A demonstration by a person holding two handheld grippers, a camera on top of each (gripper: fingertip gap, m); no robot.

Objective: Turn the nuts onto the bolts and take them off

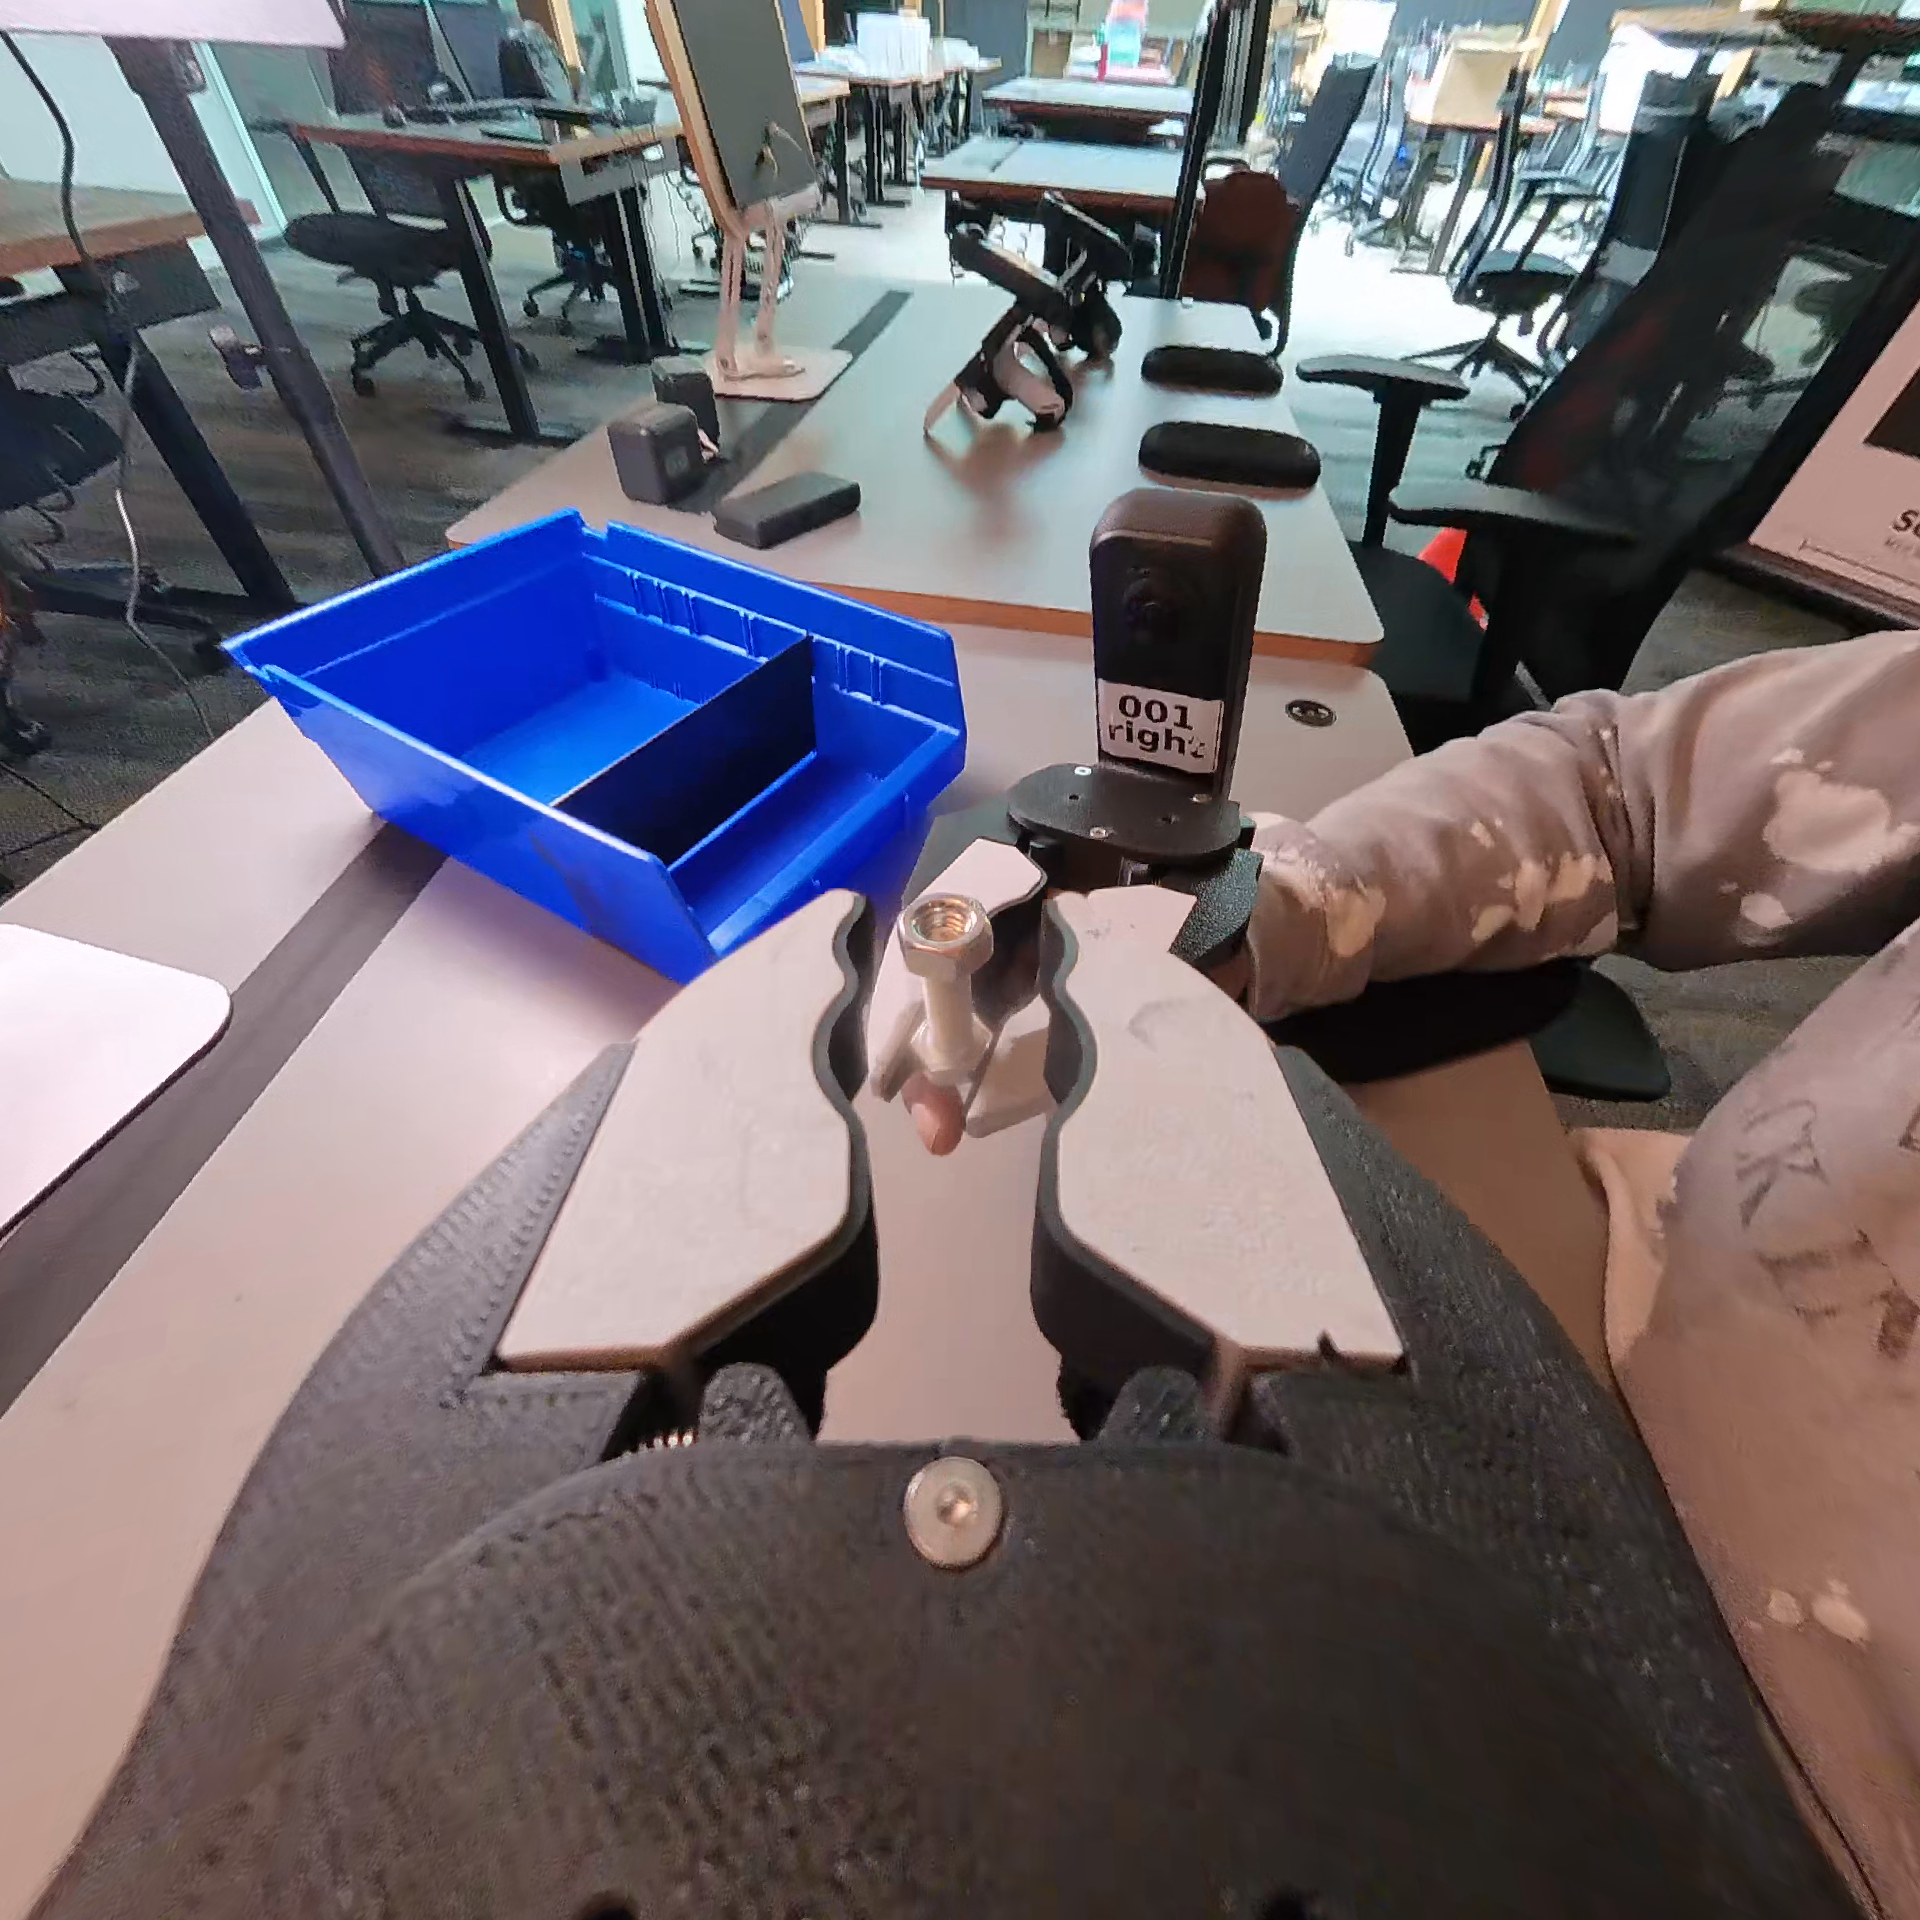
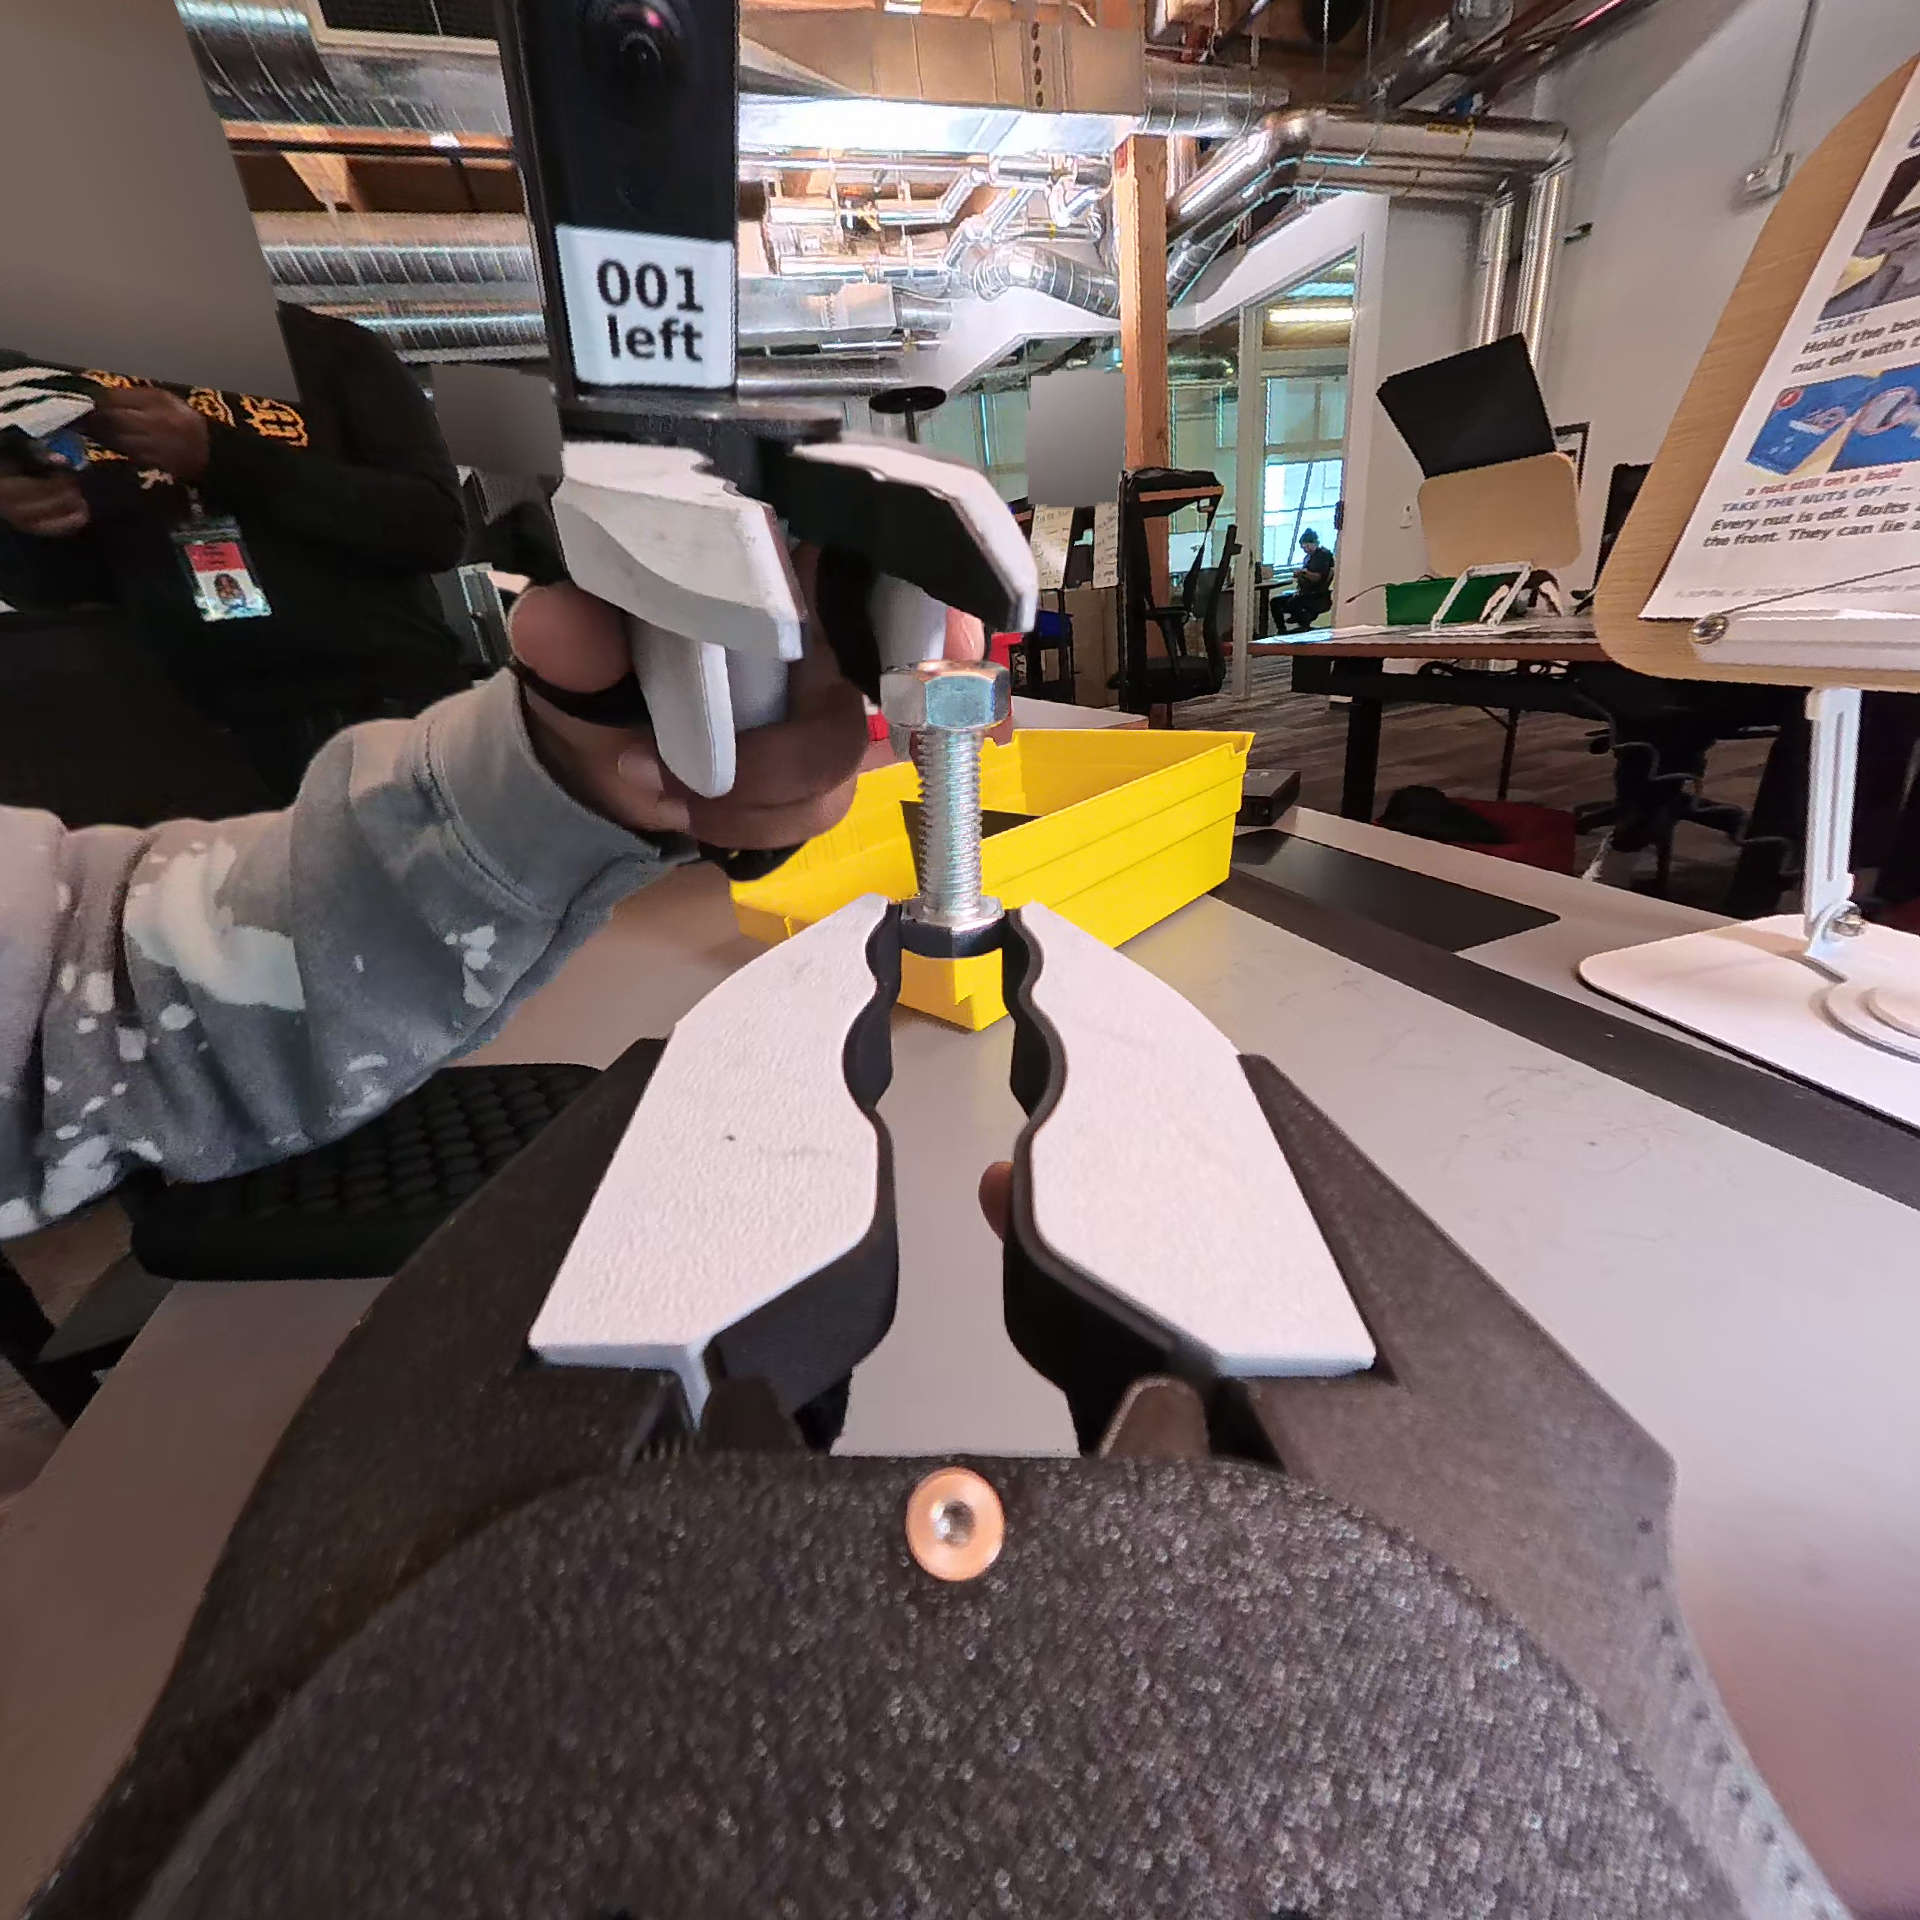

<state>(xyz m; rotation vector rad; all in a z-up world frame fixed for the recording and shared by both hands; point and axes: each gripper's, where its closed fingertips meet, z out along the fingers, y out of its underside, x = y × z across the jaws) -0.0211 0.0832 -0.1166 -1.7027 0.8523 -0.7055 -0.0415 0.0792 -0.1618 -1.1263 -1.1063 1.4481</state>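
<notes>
A silver bolt [image 2: 951,821] stands upright above the grey table [image 2: 1403,1143], with a hex nut [image 2: 951,696] at its top end. My right gripper [image 2: 951,930] is shut on the bolt's lower end. In the left wrist view the nut [image 1: 943,935] and bolt [image 1: 951,1013] sit between the tips of my left gripper [image 1: 954,925]. The jaws stand wider than the nut, so that gripper is open. The left gripper also shows in the right wrist view [image 2: 821,717], right beside the nut. The right gripper [image 1: 971,1070] shows under the bolt in the left wrist view.
A blue bin [image 1: 416,665] with a black divider sits left of the grippers. A yellow bin [image 2: 1122,821] lies behind the bolt. An instruction board on a white stand [image 2: 1818,436] is on the right. A person [image 2: 312,499] stands at the left. Desks and chairs fill the background.
</notes>
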